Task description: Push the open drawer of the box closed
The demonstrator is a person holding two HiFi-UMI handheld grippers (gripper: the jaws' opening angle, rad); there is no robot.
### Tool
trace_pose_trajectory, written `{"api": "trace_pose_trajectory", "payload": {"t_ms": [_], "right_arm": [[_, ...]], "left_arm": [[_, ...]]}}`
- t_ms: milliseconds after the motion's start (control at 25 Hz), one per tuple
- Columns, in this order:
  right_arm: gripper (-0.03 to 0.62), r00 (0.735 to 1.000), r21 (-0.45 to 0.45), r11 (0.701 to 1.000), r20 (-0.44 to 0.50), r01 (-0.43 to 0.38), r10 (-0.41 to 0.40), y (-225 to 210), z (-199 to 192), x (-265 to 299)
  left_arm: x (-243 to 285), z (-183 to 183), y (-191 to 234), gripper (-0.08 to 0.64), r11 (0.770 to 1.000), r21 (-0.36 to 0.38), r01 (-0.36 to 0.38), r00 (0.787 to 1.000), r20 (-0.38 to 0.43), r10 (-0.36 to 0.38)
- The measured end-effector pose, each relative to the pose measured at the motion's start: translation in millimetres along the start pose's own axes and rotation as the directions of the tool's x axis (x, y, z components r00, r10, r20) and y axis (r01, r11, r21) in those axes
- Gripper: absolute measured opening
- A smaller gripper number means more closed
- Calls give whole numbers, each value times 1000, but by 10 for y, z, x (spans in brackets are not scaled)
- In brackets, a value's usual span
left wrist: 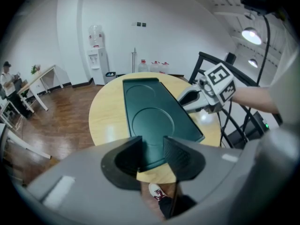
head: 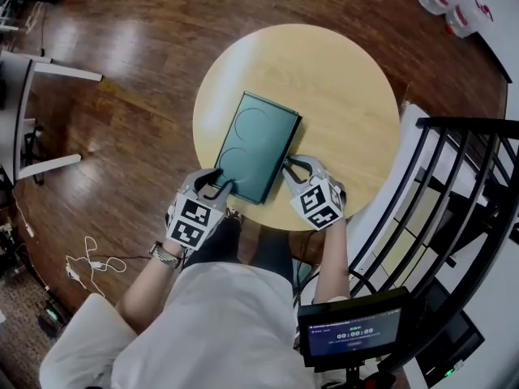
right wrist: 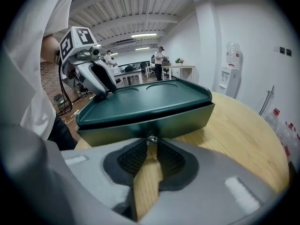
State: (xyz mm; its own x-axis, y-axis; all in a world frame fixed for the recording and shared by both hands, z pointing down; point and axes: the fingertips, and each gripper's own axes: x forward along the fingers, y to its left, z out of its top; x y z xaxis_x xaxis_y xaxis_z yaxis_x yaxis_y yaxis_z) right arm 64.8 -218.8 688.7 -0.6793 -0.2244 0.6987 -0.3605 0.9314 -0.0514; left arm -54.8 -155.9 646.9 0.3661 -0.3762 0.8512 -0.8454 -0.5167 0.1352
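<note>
Pale round table (head: 340, 79); flat dark-green box (head: 258, 146), two circular recesses

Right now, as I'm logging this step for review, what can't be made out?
All views: the box lid and front panel hide the drawer's inside.
Head view: right gripper hides the knob.
Head view: left gripper covers the box's near corner.
Head view: screen text too small.

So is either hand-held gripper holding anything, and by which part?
The right hand-held gripper pinches the small knob on the drawer front of the green box. The left hand-held gripper stands open over the box's near corner, holding nothing.
</note>
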Motion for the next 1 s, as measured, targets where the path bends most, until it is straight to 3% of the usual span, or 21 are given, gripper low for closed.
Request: {"api": "trace_pose_trajectory", "payload": {"t_ms": [480, 800, 1000], "right_arm": [[71, 1000, -30, 999, -21, -20, 19, 31, 55, 79], [72, 999, -30, 1000, -39, 8, -10, 22, 72, 114], [108, 993, -60, 998, -117, 8, -15, 97, -50, 113]], "left_arm": [[10, 2, 9, 133, 1000, -10, 9, 1000, -4, -9], [28, 0, 43, 133, 1000, -12, 5, 1000, -5, -5], [41, -27, 59, 124, 1000, -19, -7, 1000, 6, 7]]}}
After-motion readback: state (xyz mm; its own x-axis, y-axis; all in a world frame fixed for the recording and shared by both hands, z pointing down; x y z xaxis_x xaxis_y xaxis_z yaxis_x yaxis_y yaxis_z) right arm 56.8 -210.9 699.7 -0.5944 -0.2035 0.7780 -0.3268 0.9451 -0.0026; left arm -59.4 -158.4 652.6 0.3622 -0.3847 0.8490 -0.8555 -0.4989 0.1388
